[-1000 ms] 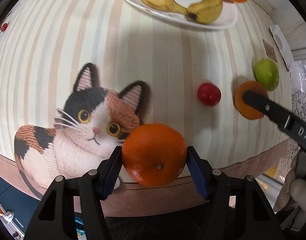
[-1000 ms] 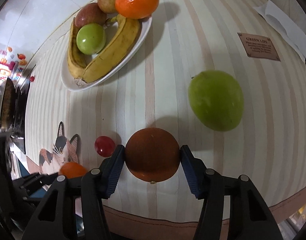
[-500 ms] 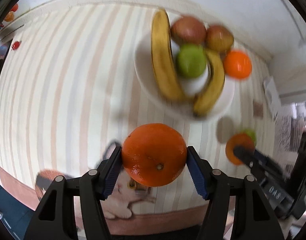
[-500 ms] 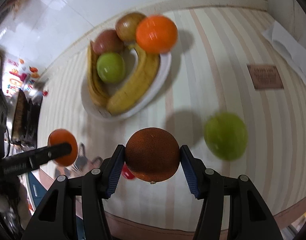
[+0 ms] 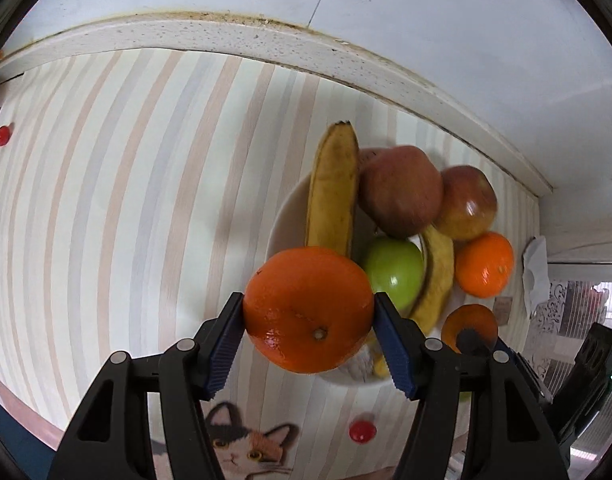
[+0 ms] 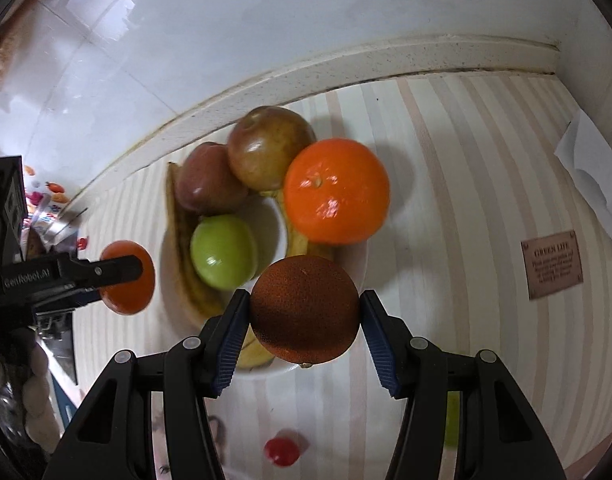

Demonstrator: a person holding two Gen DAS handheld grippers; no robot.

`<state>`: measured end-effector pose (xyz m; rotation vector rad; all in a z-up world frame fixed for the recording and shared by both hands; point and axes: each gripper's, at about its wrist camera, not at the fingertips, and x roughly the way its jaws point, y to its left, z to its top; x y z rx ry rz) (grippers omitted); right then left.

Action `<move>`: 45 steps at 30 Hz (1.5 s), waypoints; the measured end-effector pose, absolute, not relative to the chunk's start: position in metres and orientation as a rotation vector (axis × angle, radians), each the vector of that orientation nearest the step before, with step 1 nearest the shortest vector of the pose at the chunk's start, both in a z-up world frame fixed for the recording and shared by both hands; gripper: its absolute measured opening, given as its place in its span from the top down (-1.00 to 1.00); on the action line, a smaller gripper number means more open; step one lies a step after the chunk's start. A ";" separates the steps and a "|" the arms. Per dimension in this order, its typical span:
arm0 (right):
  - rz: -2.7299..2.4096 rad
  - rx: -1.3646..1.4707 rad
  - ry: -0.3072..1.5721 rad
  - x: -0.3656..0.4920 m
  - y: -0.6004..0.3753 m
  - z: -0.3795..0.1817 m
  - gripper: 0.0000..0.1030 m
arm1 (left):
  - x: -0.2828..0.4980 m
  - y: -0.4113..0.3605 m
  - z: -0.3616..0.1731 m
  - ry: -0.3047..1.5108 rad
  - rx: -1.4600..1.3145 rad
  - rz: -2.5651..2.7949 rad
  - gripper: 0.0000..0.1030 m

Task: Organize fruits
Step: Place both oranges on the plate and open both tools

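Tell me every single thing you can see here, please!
plate: one, white, on the striped cloth near the wall
bananas: two, yellow, on the plate
apples: two, reddish-brown, on the plate
green fruit: one, on the plate
orange: one, on the plate's edge
bright orange: one, in the left gripper
dark orange: one, brownish, in the right gripper
red fruit: one, small, on the cloth
label: one, brown, on the cloth
left gripper: black, blue pads
right gripper: black, blue pads
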<state>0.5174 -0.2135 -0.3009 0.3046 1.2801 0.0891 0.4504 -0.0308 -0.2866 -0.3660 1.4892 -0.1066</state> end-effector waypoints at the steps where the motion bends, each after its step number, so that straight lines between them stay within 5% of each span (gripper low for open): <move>1: 0.084 0.302 1.283 0.519 -0.214 -0.303 -0.14 | 0.453 -0.031 -0.290 1.490 -0.367 -0.101 -0.19; 25: 0.116 0.324 1.264 0.511 -0.221 -0.312 -0.19 | 0.449 -0.046 -0.313 1.564 -0.295 -0.091 -0.22; 41: 0.096 0.300 1.283 0.513 -0.219 -0.288 -0.82 | 0.440 -0.041 -0.277 1.499 -0.267 -0.092 -0.31; 45: 0.075 0.219 1.295 0.504 -0.213 -0.272 -0.86 | 0.422 -0.048 -0.250 1.422 -0.189 -0.081 -0.75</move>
